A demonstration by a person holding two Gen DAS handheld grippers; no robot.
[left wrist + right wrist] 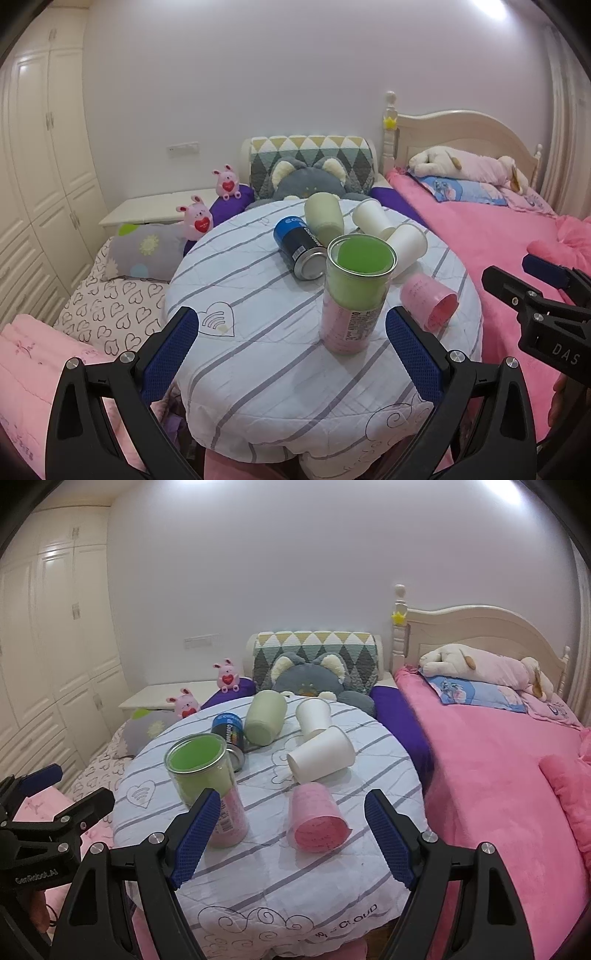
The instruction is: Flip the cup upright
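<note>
A clear tall cup (352,295) with green and pink lining stands upright on the round table (258,369); it also shows in the right wrist view (207,782). A pink cup (316,821) lies on its side; it shows in the left wrist view (430,302) too. Two white paper cups (321,757) (314,714) and a pale green cup (264,716) lie tipped over. My left gripper (291,354) is open, just in front of the tall cup. My right gripper (291,840) is open, with the pink cup between its fingers' line, slightly ahead.
A blue and black can (301,247) lies on its side behind the tall cup. Pink beds (498,775) flank the table, with plush toys (308,181) and pillows at the back. A white wardrobe (37,166) stands at the left.
</note>
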